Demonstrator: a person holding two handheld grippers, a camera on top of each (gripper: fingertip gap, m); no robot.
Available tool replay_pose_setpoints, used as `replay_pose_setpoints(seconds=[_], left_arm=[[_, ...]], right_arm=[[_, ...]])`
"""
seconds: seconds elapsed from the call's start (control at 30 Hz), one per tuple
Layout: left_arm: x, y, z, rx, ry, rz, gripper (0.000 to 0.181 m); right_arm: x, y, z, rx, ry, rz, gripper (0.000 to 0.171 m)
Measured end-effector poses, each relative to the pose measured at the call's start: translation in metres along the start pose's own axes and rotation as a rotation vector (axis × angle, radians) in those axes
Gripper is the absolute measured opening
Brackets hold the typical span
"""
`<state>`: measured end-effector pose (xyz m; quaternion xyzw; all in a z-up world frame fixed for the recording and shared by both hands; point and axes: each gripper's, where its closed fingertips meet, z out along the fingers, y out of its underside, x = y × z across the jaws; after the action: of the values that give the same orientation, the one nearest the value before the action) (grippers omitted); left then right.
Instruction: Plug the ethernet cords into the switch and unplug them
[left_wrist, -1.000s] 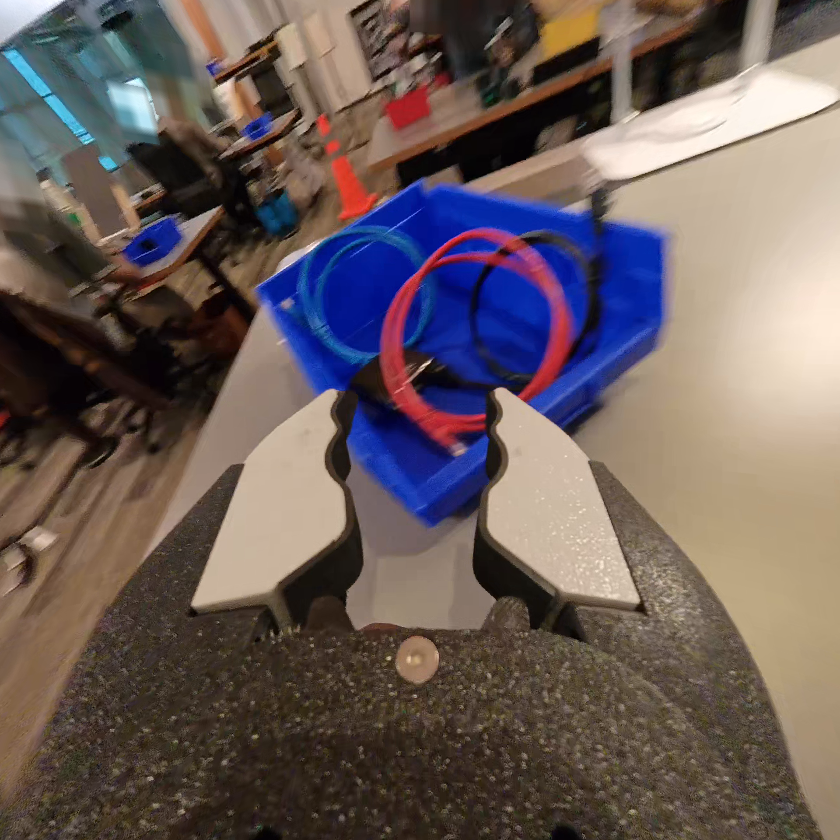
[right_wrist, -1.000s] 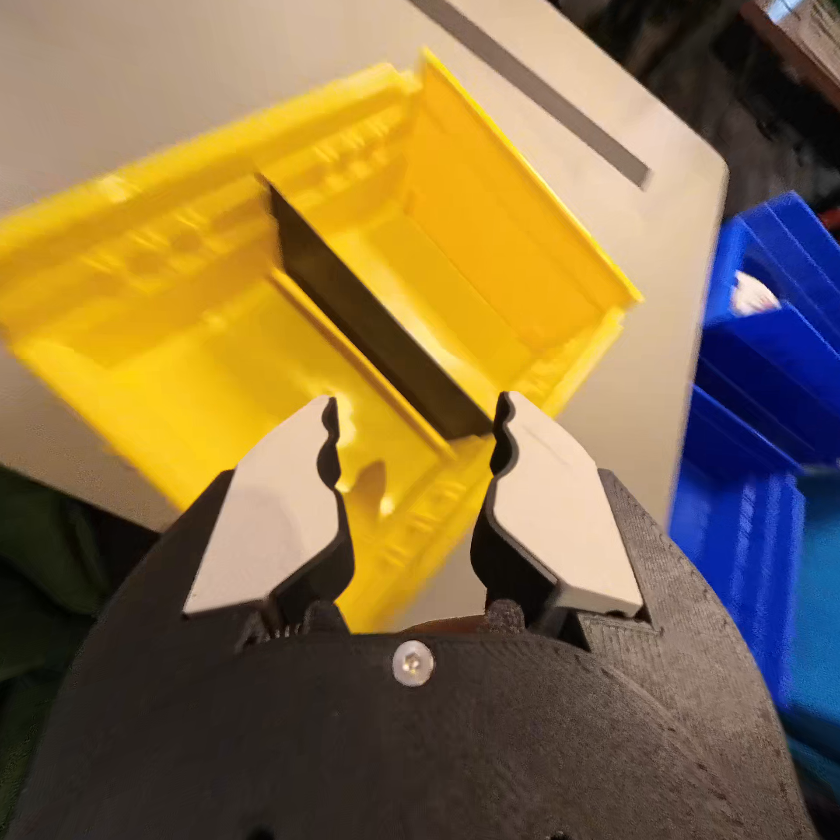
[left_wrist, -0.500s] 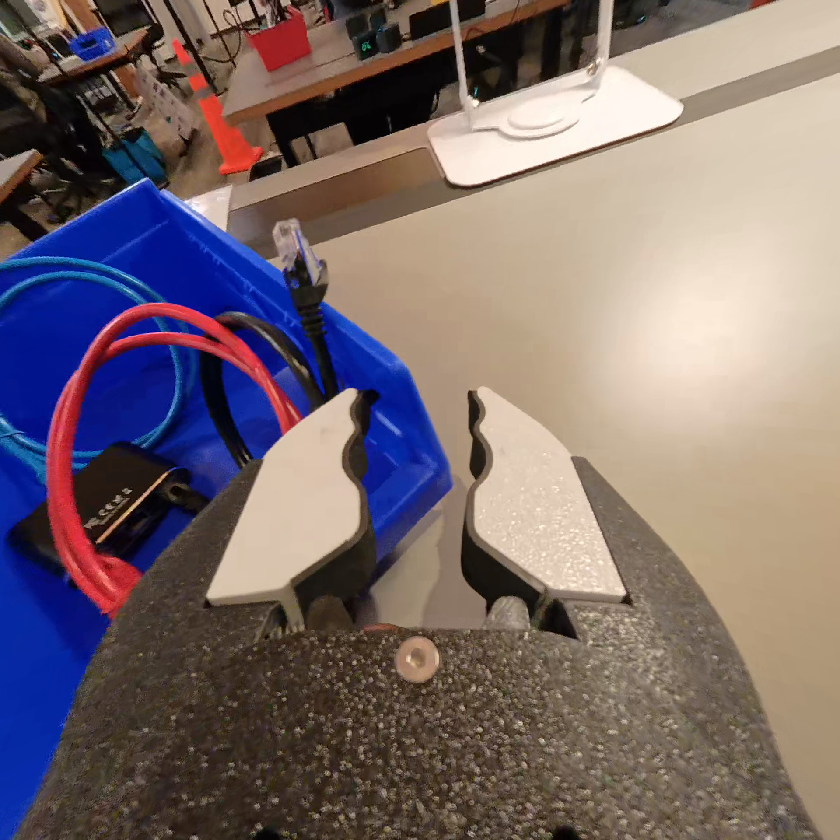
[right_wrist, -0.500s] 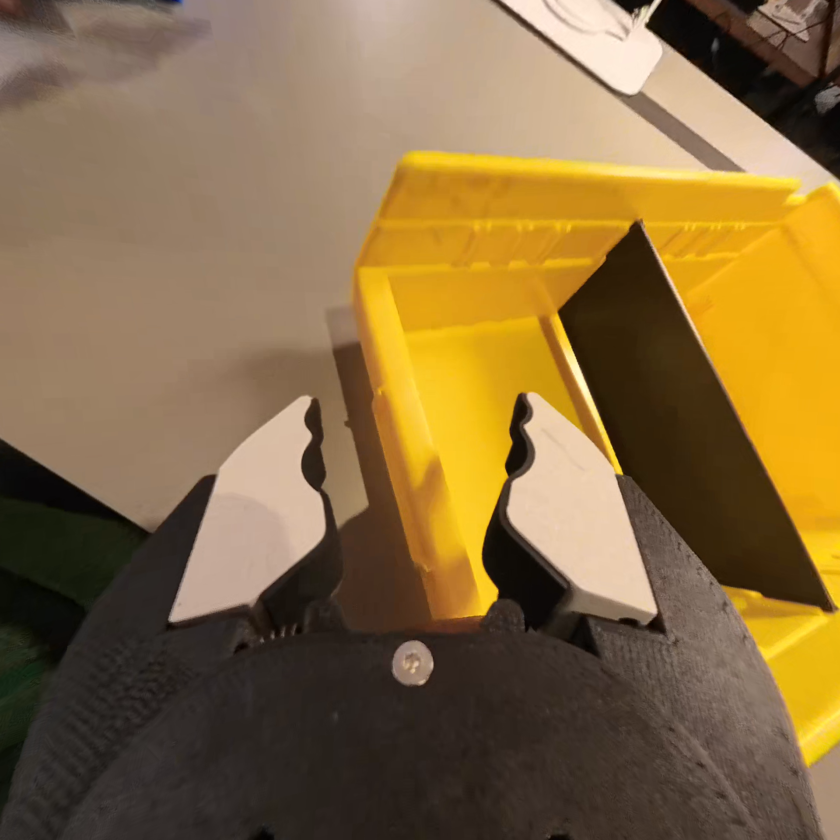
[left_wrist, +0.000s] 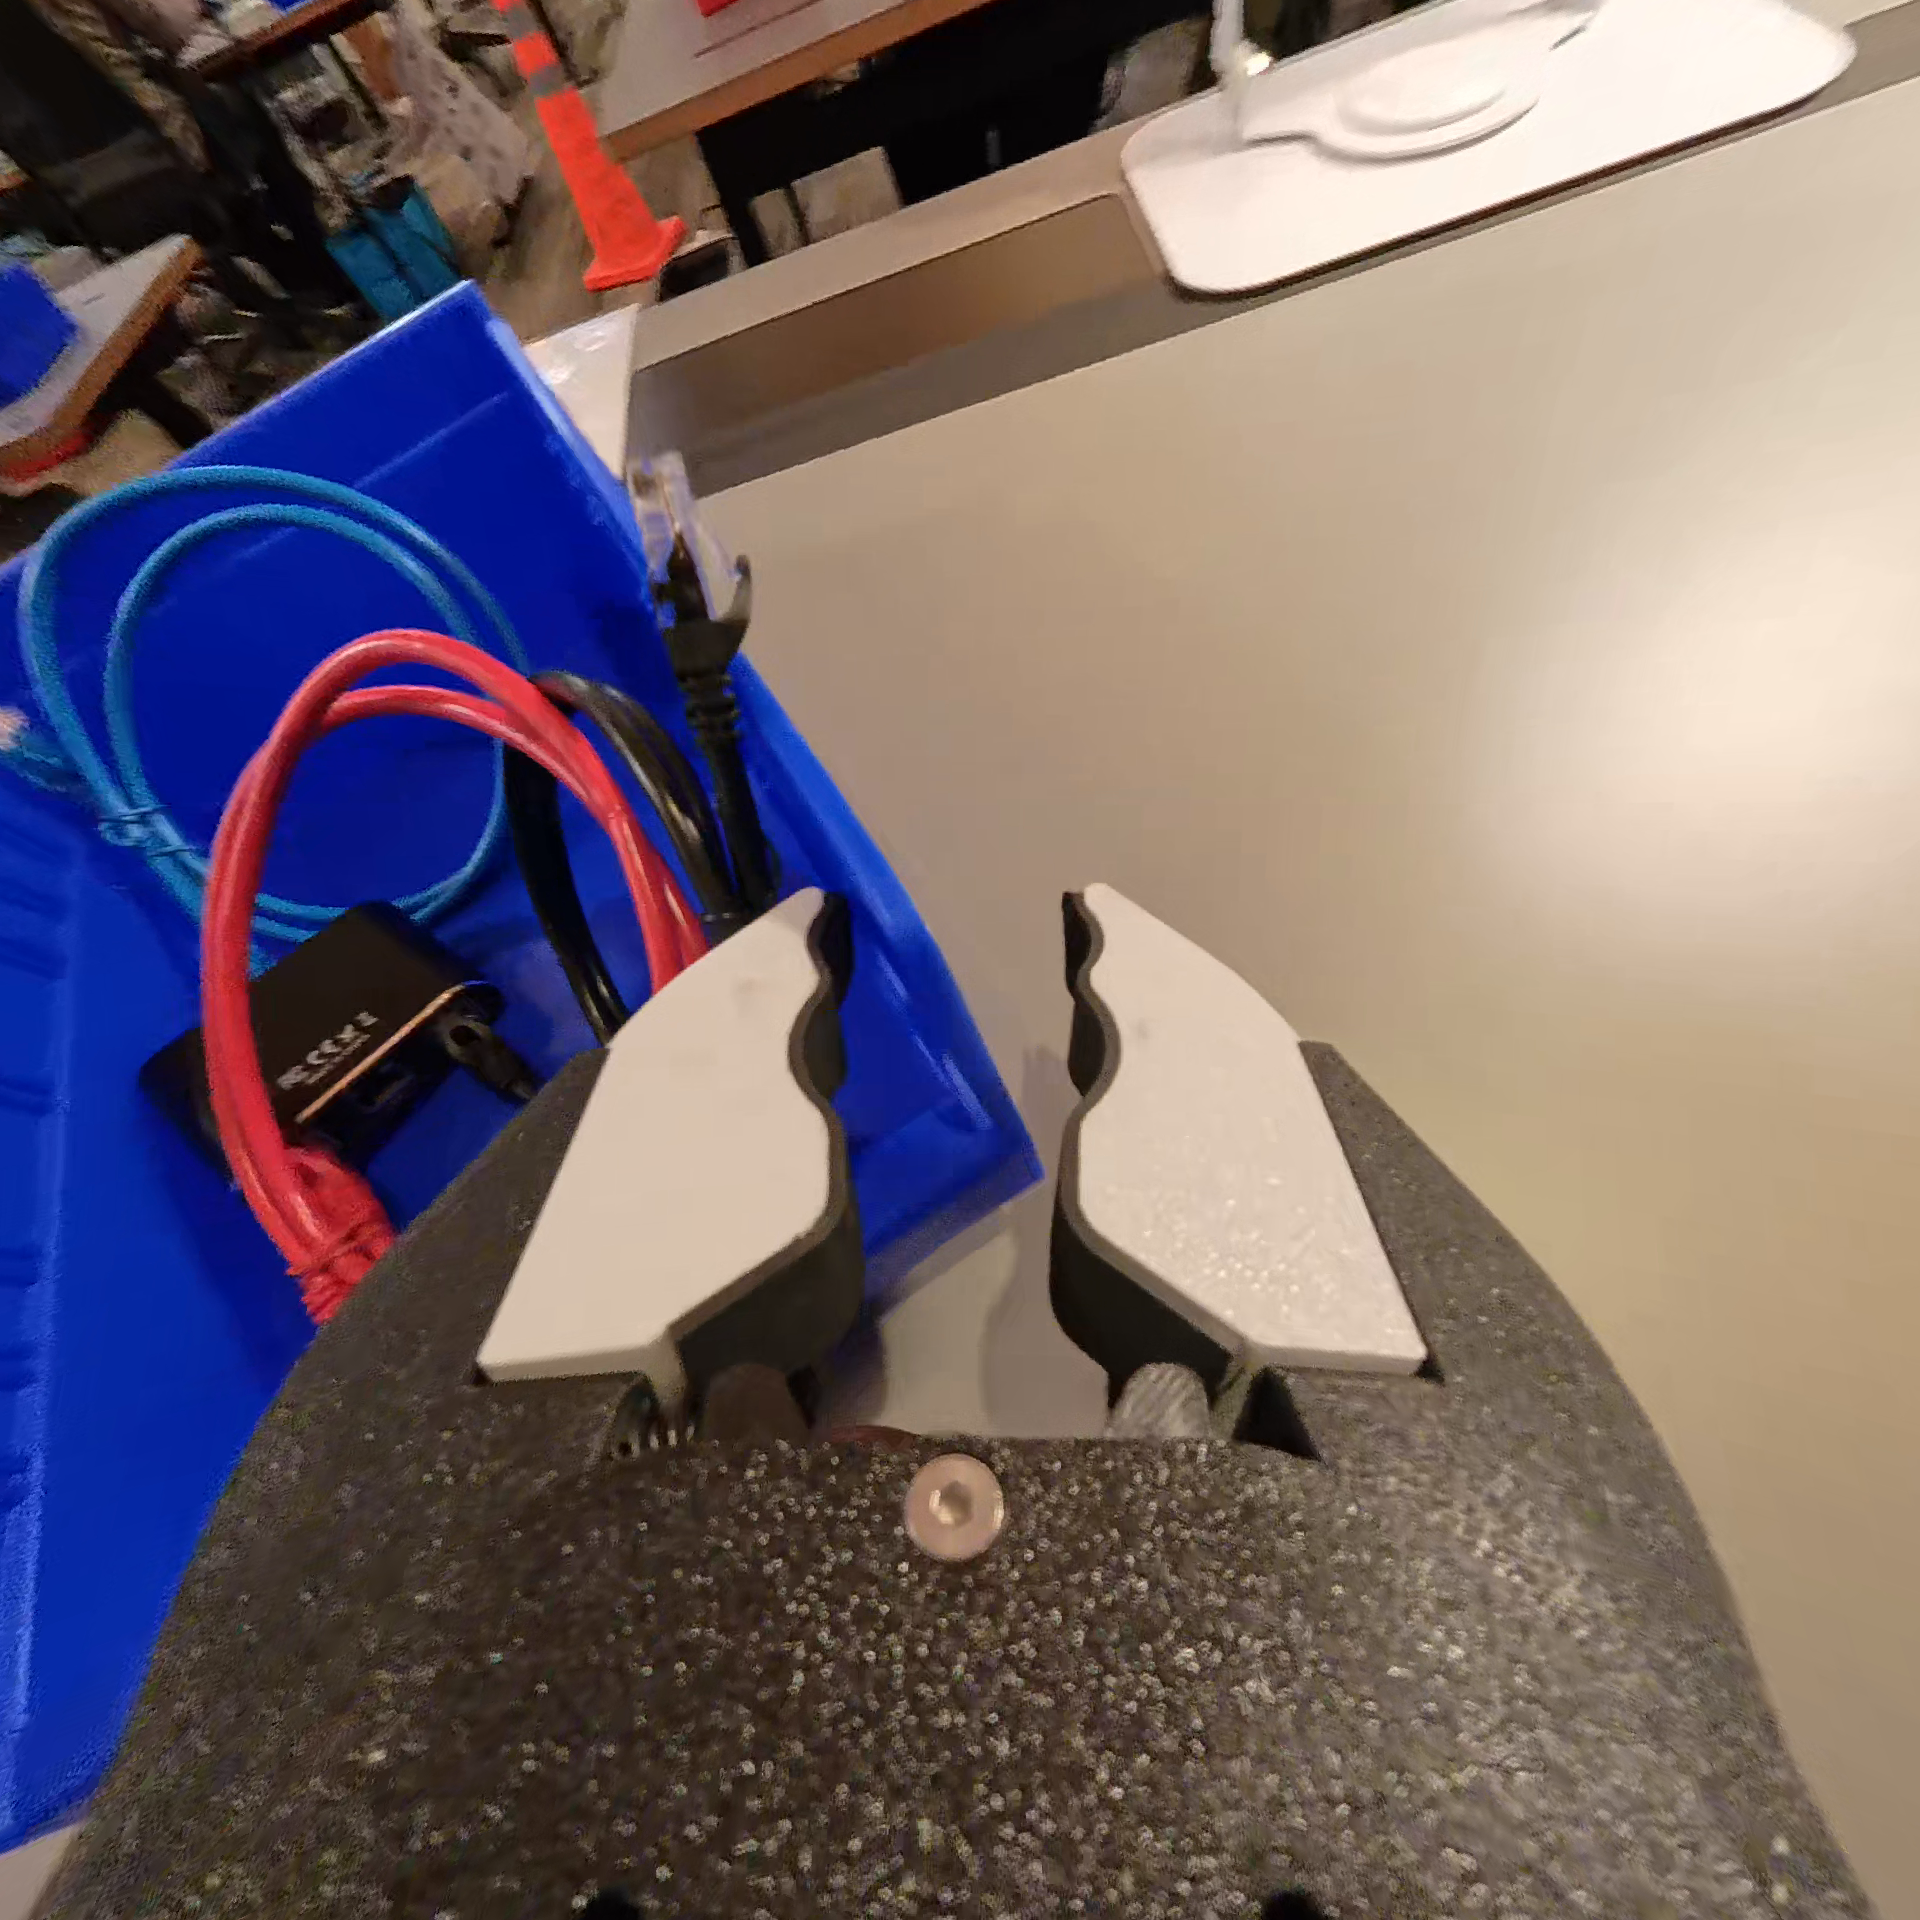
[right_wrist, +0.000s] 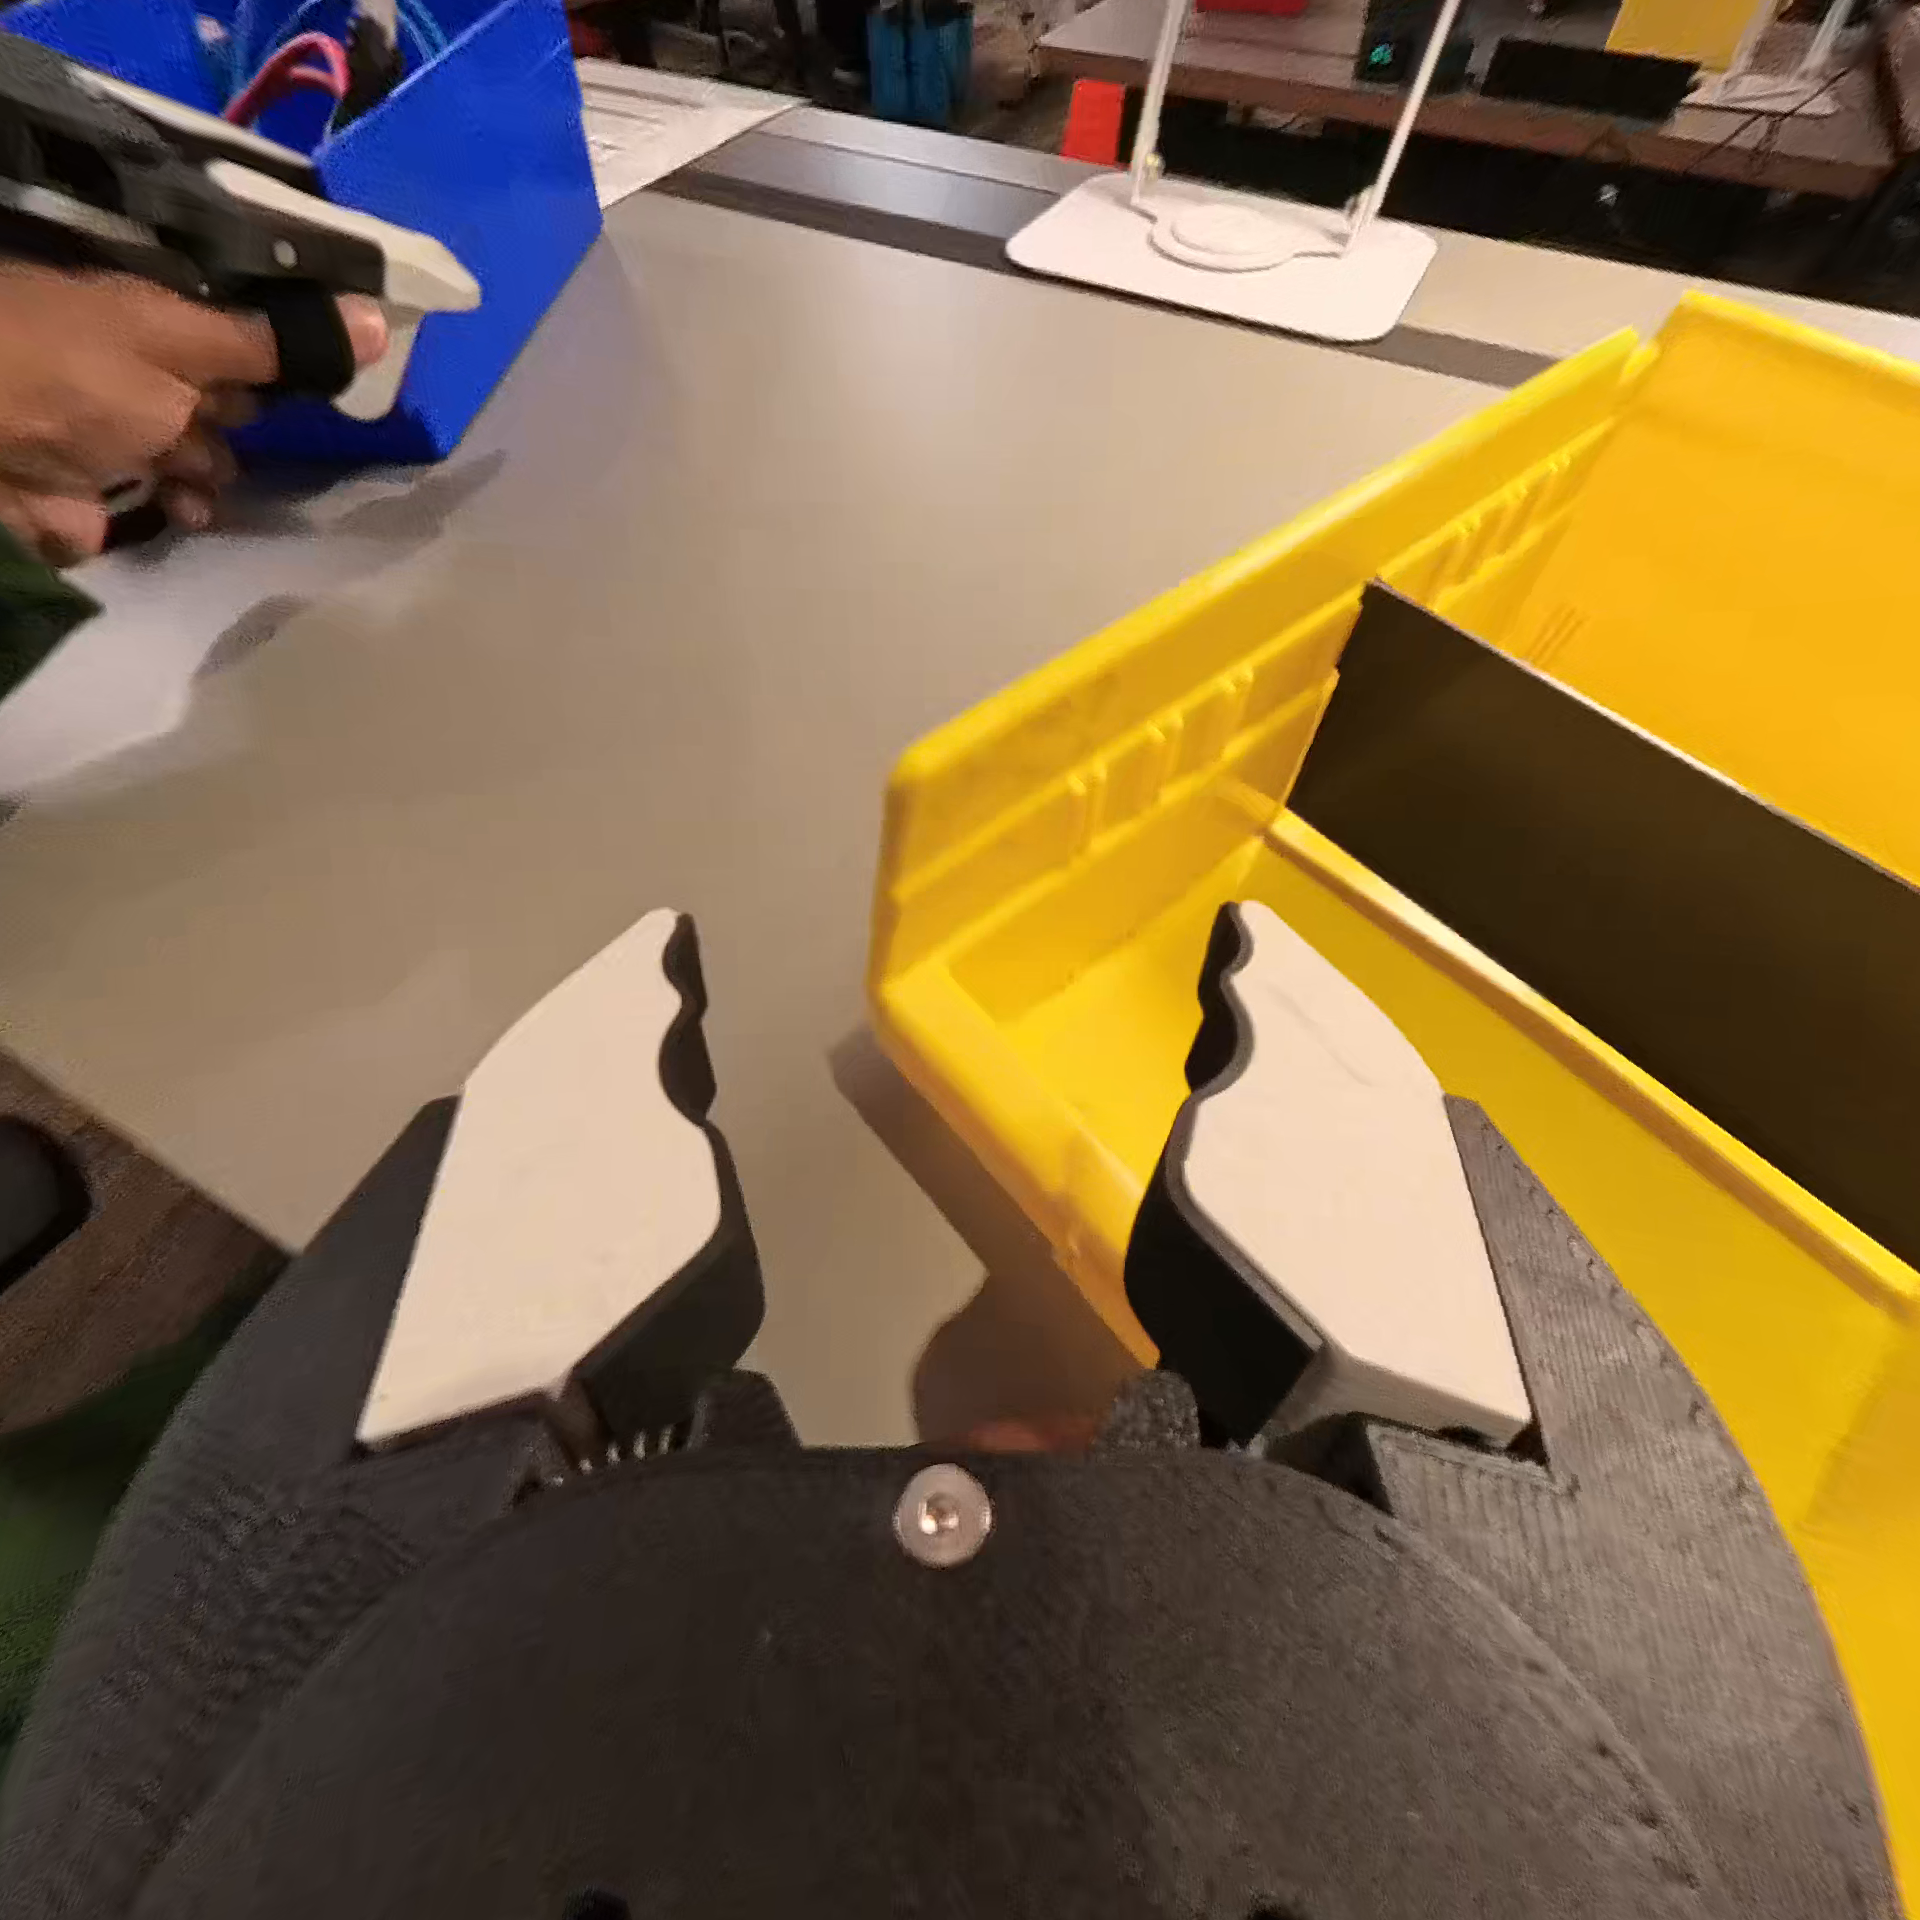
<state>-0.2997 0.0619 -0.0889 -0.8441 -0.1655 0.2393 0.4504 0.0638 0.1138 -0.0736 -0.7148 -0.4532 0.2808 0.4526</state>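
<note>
In the left wrist view a blue bin (left_wrist: 436, 468) holds a coiled red cord (left_wrist: 249, 935), a blue cord (left_wrist: 125, 623), a black cord (left_wrist: 717, 717) with its clear plug standing above the rim, and a small black switch (left_wrist: 343, 1029). My left gripper (left_wrist: 945, 914) is open and empty, its fingers either side of the bin's right wall. It also shows in the right wrist view (right_wrist: 416, 281), held by a hand beside the blue bin (right_wrist: 468, 208). My right gripper (right_wrist: 956, 925) is open and empty, straddling the near corner of a yellow bin (right_wrist: 1091, 727).
The yellow bin has a black divider (right_wrist: 1610, 852). A white stand base (left_wrist: 1455, 135) sits at the far edge of the grey table (right_wrist: 727, 520). An orange cone (left_wrist: 592, 177) and other tables lie beyond. Tip to tip, the grippers are about 35 centimetres apart.
The left gripper opened a little wider and tilted slightly right at the blue bin's wall. The right gripper swung left and opened wider, now over the yellow bin's corner with the table ahead.
</note>
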Motion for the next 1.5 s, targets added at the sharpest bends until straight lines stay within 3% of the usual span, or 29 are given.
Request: replay_pose_setpoints(seconds=[0.07, 0.13, 0.2, 0.27, 0.4, 0.53, 0.7, 1.0, 1.5], left_arm=[[-0.009, 0.001, 0.004, 0.006, -0.061, 0.036, 0.023], [-0.014, 0.004, -0.001, 0.006, -0.066, 0.048, 0.022], [-0.022, 0.012, -0.012, 0.012, -0.085, 0.063, 0.017], [-0.035, 0.026, -0.030, 0.019, -0.120, 0.076, 0.011], [-0.056, 0.055, -0.071, 0.043, -0.120, 0.060, 0.006], [-0.062, 0.057, -0.081, 0.081, -0.144, 0.138, 0.011], [-0.065, 0.054, -0.075, 0.085, -0.194, 0.176, 0.010], [-0.075, 0.078, -0.116, 0.103, -0.207, 0.110, 0.006], [-0.139, 0.070, -0.065, 0.116, -0.175, 0.068, 0.006]], right_arm=[[0.001, -0.008, 0.015, 0.012, 0.081, -0.024, 0.086], [0.013, -0.009, 0.025, 0.013, 0.166, -0.074, 0.070], [0.018, -0.007, 0.024, 0.031, 0.138, -0.075, 0.057], [0.024, -0.003, 0.012, 0.060, 0.112, -0.058, 0.028], [0.071, 0.013, -0.024, 0.075, 0.254, -0.065, 0.014], [0.107, 0.015, -0.029, 0.069, 0.311, -0.011, 0.035], [0.136, 0.004, -0.017, 0.084, 0.403, -0.071, 0.004], [0.192, 0.016, -0.036, 0.039, 0.553, -0.066, 0.004], [0.266, 0.009, -0.019, 0.022, 0.526, -0.096, 0.004]])
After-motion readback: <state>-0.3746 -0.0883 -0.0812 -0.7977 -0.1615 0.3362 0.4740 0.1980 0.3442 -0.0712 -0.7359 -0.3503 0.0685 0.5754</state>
